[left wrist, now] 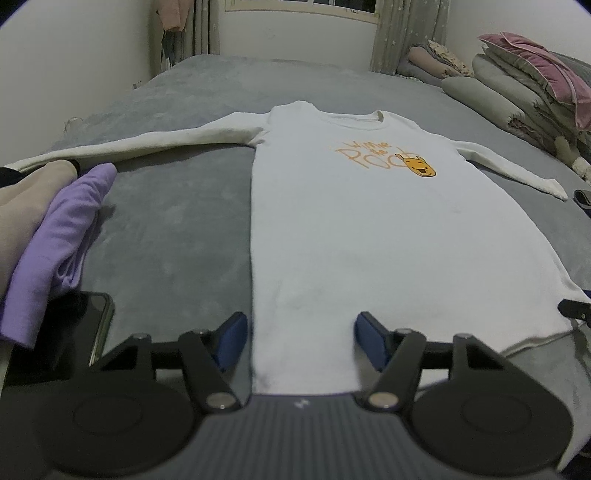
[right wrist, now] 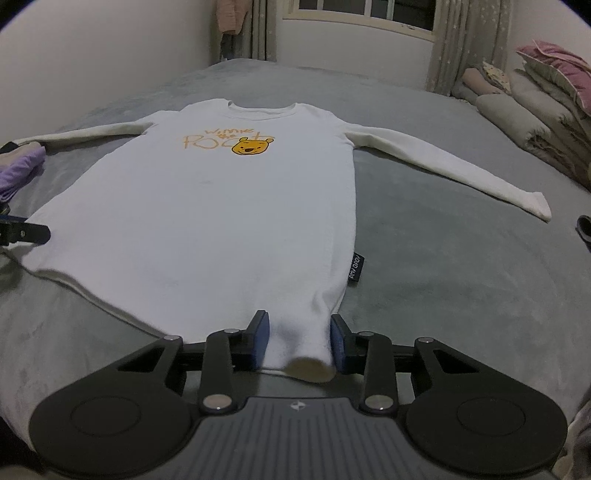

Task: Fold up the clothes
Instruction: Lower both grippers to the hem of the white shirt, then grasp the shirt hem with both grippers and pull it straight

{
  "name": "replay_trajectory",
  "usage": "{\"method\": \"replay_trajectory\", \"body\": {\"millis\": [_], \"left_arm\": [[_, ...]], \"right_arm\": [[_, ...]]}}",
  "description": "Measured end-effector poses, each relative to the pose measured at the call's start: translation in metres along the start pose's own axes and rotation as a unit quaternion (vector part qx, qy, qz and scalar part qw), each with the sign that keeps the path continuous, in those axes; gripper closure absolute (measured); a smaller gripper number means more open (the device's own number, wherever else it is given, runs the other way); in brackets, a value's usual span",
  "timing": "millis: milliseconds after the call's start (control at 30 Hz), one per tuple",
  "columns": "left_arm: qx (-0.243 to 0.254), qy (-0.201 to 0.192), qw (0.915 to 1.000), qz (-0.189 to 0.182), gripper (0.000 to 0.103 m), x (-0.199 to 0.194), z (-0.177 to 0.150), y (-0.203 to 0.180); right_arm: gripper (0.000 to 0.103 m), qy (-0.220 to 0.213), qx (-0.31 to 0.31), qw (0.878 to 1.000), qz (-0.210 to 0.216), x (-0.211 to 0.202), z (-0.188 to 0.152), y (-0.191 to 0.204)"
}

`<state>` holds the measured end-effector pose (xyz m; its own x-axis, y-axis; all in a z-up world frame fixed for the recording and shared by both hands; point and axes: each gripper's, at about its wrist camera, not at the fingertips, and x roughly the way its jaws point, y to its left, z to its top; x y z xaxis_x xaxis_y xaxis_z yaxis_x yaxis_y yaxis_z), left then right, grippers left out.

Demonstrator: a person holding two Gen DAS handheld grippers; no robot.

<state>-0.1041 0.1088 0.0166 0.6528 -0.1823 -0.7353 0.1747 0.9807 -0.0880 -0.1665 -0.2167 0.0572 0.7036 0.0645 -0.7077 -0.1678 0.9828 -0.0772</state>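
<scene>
My right fingers [right wrist: 298, 341] pinch the white Pooh shirt's [right wrist: 207, 206] hem corner on the bed [right wrist: 461, 280], while my left fingers [left wrist: 299, 341] straddle the other corner, not yet touching.

A: We log a grey bed [left wrist: 177, 229] under everything. At its left edge, a folded purple cloth [left wrist: 62, 236] lies against a beige one [left wrist: 22, 206], with a dark phone [left wrist: 98, 321] just beside them.

B: We add stacked grey quilts [right wrist: 532, 122] topped by a pink one [right wrist: 561, 66] on the right, star-print curtains [right wrist: 469, 48] beside a window [right wrist: 365, 11], and pink clothing [right wrist: 231, 14] hanging on the far wall.
</scene>
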Motion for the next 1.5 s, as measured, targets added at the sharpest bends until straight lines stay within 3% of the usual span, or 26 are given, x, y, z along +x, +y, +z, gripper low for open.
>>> {"method": "replay_trajectory", "body": {"millis": [667, 1000, 1267, 1500], "left_arm": [[-0.003, -0.001, 1.0000, 0.002, 0.043, -0.005, -0.004, -0.004], [0.004, -0.006, 1.0000, 0.004, 0.059, -0.010, -0.006, -0.004], [-0.024, 0.003, 0.9997, -0.009, 0.053, -0.012, -0.004, 0.004], [-0.017, 0.005, 0.9998, -0.005, 0.047, -0.013, -0.006, -0.002]], "right_arm": [[0.070, -0.008, -0.033, 0.999, -0.011, -0.004, -0.005, 0.007], [0.080, -0.014, -0.048, 0.999, -0.010, -0.005, -0.006, 0.013], [0.080, 0.013, 0.071, 0.995, 0.071, -0.011, -0.001, -0.037], [0.080, 0.020, 0.078, 0.994, 0.079, -0.009, -0.003, -0.039]]}}
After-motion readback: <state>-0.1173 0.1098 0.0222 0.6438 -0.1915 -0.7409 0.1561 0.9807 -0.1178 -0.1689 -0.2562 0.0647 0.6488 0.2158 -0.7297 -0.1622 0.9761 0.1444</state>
